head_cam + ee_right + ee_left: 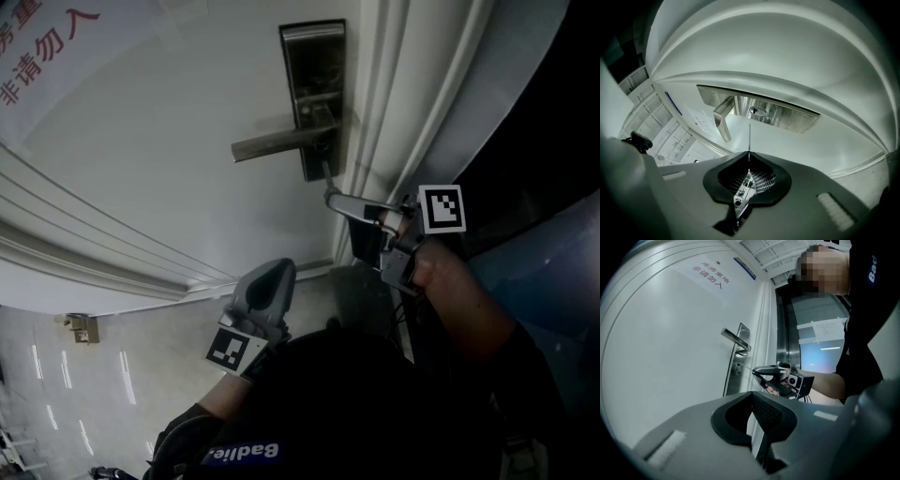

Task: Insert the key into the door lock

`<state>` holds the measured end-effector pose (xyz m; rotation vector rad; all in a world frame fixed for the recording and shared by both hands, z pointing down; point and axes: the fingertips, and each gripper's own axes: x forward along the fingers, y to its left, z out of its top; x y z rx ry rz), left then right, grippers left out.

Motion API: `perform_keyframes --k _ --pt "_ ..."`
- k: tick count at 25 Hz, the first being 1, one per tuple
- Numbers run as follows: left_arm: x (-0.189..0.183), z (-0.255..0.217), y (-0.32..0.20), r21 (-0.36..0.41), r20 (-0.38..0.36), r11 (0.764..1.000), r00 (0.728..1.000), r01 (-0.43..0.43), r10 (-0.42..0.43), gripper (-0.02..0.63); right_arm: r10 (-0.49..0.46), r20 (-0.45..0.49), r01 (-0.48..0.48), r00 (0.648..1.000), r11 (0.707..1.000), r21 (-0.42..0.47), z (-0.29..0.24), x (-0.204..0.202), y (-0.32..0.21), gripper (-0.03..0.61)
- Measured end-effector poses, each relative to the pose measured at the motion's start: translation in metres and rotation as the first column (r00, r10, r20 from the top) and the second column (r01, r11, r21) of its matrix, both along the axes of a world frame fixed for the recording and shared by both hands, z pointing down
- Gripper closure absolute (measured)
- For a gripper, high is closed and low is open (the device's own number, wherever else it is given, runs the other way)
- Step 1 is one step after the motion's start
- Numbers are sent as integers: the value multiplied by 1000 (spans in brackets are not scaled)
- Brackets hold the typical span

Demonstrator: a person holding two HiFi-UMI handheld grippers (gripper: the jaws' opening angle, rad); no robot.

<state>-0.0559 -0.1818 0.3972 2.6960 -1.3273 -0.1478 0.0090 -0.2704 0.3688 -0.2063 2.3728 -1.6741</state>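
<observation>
A silver lock plate (314, 89) with a lever handle (277, 142) sits on the white door (169, 150). My right gripper (336, 198) is shut on a key (326, 174) whose thin blade points at the plate's lower end, a short way off it. In the right gripper view the key (749, 138) sticks out from the closed jaws (749, 153) toward the oval keyhole (758, 111), tip apart from it. My left gripper (270, 281) hangs lower, off the door, jaws together (751, 393) and empty. From there I see the right gripper (761, 371) near the lock plate (738, 359).
A sign with red characters (37, 47) is stuck on the door at upper left. The moulded door frame (394, 112) runs right of the lock. A small doorstop-like object (82, 326) sits on the tiled floor. A glass partition (820, 343) stands beyond the frame.
</observation>
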Motion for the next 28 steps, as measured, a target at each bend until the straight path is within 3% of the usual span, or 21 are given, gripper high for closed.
perform_keyframes --k 8,23,28 --pt "-5 -3 -10 9 -5 1000 1000 29 -29 594 -7 -33 8 999 999 45 -5 -3 -9 566" --pt "1 -55 -38 123 21 992 999 29 -31 594 -3 -43 6 999 998 68 -6 -11 -4 566" --pt "5 -49 -40 108 23 994 999 28 -31 594 -4 -30 6 1000 998 66 -9 -8 -8 566"
